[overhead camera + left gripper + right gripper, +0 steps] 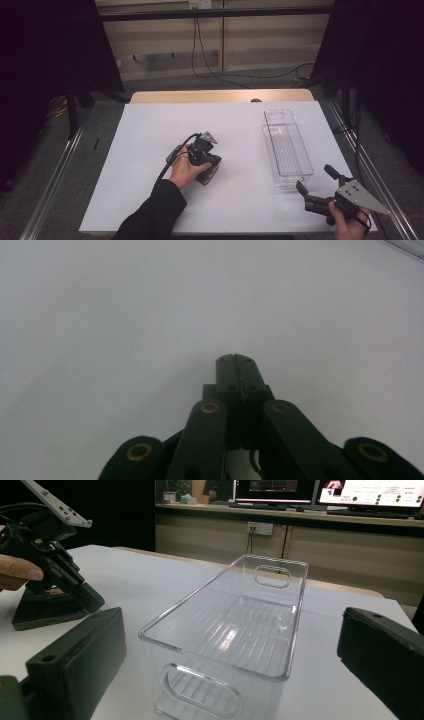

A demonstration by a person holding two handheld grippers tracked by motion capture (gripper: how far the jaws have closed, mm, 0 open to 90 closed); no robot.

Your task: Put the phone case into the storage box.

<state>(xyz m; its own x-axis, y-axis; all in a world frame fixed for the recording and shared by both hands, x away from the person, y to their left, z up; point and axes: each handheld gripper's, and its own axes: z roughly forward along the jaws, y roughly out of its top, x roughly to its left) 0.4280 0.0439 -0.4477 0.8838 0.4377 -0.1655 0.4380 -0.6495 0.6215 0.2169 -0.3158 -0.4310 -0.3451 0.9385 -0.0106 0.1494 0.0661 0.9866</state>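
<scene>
While the big white table (150, 150) has lots of bare room, the work here is about the clear plastic bin (287, 150). The bin sits on the right side of the table, with its long way running from near to far. It has nothing in it, and it has a hole for a handle in each short end.

The right gripper (315, 182) is at the near right corner, just by the near end of the bin. Its 2 black jaws are spread wide apart and hold nothing. In the right gripper view the bin (235, 630) stands right between them, but the jaws do not touch it.

The left gripper (207, 170) is near the middle of the table, well apart from the bin, with its tip down close to the white top. A hand (182, 170) holds it from the near side. In the left gripper view its jaws are pressed tight together, with nothing between them.

I think this is the reaching step: the right gripper is lined up to take the bin. Next it likely needs to go forward a little, fit its jaws over the near wall, and squeeze slowly. The plastic looks smooth, so it may slip.
</scene>
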